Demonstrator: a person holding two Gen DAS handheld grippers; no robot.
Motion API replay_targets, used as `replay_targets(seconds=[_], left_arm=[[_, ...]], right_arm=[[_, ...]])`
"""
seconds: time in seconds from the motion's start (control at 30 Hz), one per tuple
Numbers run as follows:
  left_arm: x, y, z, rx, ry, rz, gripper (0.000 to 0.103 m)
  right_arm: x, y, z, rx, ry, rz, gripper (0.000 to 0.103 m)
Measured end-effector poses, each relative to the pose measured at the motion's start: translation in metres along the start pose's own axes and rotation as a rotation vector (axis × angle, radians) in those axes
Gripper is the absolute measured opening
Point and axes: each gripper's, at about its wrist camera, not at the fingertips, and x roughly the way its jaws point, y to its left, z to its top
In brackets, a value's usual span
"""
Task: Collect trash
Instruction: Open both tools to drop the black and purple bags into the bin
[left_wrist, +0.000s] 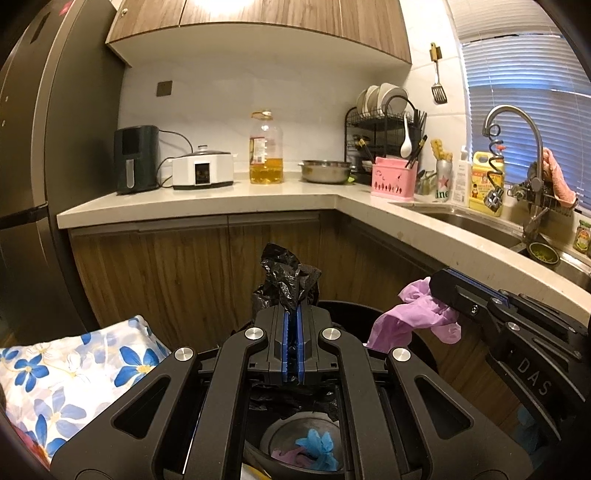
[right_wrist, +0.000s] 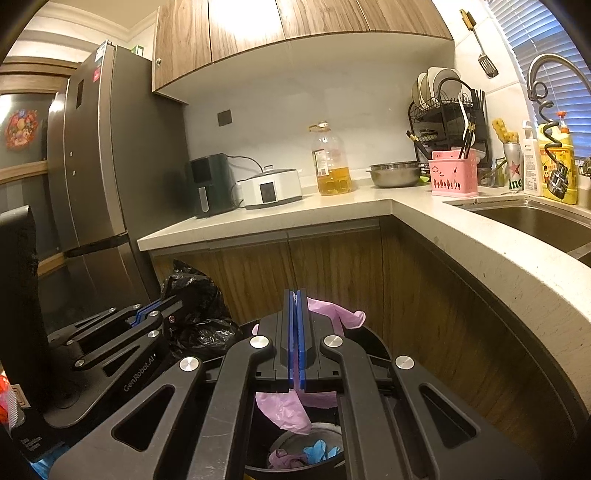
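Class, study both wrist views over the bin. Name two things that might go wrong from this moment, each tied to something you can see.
1. The right gripper pinches only part of the purple glove; most hangs loose near the trash bin's rim and might land outside it.
2. The left gripper is shut on a bunched bit of the black trash bag; the thin plastic might tear or slip free.

Pale stone countertop (left_wrist: 207, 206) bearing: dark green air fryer (left_wrist: 136, 158), white slow cooker (left_wrist: 203, 170), clear oil bottle (left_wrist: 266, 149), steel bowl (left_wrist: 325, 171), pink plastic utensil basket (left_wrist: 393, 179).
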Motion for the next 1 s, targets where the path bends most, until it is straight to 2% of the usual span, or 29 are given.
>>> replay_targets(seconds=[0.1, 0.2, 0.27, 0.33, 0.4, 0.47, 0.53, 0.63, 0.7, 0.77, 0.87, 1.0], left_arm=[[0.003, 0.001, -0.002, 0.002, 0.012, 0.000, 0.008], [0.004, 0.001, -0.003, 0.001, 0.009, 0.000, 0.021], [0.004, 0.002, -0.004, 0.002, 0.006, 0.002, 0.039], [0.004, 0.003, -0.005, -0.003, 0.007, -0.003, 0.047], [0.005, 0.006, -0.006, -0.013, 0.011, -0.001, 0.049], [0.005, 0.009, -0.007, -0.024, 0.016, 0.007, 0.054], [0.003, 0.012, -0.008, -0.030, 0.016, 0.017, 0.059], [-0.003, 0.018, -0.009, -0.049, 0.019, 0.035, 0.070], [-0.009, 0.021, -0.010, -0.058, 0.019, 0.056, 0.075], [-0.018, 0.024, -0.011, -0.062, 0.016, 0.078, 0.081], [-0.035, 0.028, -0.014, -0.068, 0.013, 0.112, 0.088], [-0.064, 0.035, -0.019, -0.087, 0.003, 0.153, 0.094]], right_arm=[[0.002, -0.002, -0.001, 0.006, 0.004, -0.004, 0.003], [0.005, -0.003, -0.002, 0.007, 0.013, -0.010, 0.003], [0.005, -0.004, -0.003, 0.012, 0.017, -0.015, 0.003], [0.004, -0.006, -0.004, 0.019, 0.018, -0.016, 0.005], [0.004, -0.007, -0.004, 0.022, 0.018, -0.015, 0.009], [0.004, -0.007, -0.004, 0.023, 0.020, -0.014, 0.023], [0.003, -0.007, -0.004, 0.025, 0.018, -0.014, 0.030], [0.001, -0.007, -0.005, 0.033, 0.022, -0.010, 0.031], [-0.002, -0.005, -0.005, 0.037, 0.020, -0.010, 0.037], [-0.007, -0.003, -0.006, 0.034, 0.015, -0.012, 0.050], [-0.017, 0.002, -0.007, 0.034, 0.006, -0.006, 0.062], [-0.034, 0.013, -0.010, 0.016, -0.014, -0.009, 0.071]])
